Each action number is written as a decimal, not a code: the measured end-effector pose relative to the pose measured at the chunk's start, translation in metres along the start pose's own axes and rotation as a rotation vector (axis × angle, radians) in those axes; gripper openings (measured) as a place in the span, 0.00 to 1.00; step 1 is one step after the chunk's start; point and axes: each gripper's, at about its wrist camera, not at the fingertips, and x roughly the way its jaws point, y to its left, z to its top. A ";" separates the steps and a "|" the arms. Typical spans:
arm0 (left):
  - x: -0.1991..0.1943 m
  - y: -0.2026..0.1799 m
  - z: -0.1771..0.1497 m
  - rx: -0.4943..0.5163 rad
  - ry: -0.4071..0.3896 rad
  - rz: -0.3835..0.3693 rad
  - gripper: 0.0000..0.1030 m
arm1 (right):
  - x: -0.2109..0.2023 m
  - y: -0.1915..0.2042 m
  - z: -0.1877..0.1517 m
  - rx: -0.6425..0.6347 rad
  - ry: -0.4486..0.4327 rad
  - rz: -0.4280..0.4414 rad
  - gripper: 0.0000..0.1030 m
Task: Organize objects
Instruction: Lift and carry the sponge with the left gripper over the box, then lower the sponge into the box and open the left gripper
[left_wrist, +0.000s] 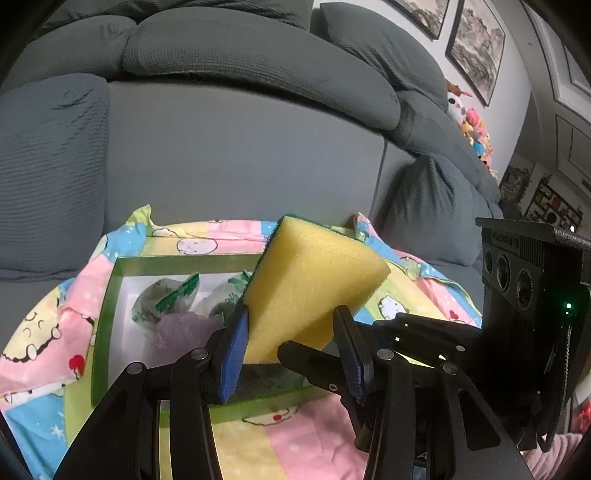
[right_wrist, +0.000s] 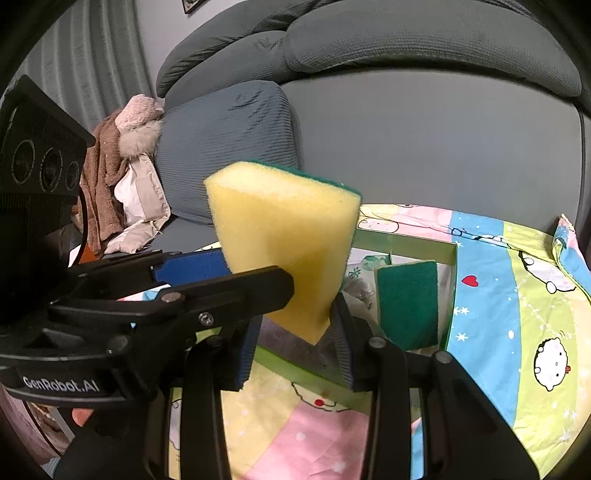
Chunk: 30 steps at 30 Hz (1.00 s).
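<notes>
Both claws, left and right, grip 1 yellow sponge, its long axis tilting toward upper left, above the green box.

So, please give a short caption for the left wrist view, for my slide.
Both grippers hold a yellow sponge above the green box on the cartoon-print cloth.

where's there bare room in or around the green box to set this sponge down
Inside the green box, the sponge lying green side up fills the right side, and wrapped packets and a purple cloth crowd the left and middle. The patterned cloth right of the box is bare, as is the strip in front.
</notes>
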 end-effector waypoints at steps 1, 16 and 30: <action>0.003 0.002 0.001 -0.006 0.003 -0.001 0.45 | 0.003 -0.002 0.001 0.005 0.004 0.001 0.36; 0.058 0.032 0.003 -0.109 0.107 0.047 0.45 | 0.055 -0.034 0.005 0.103 0.131 -0.001 0.37; 0.073 0.045 0.000 -0.131 0.225 0.231 0.81 | 0.077 -0.044 0.004 0.133 0.258 -0.113 0.57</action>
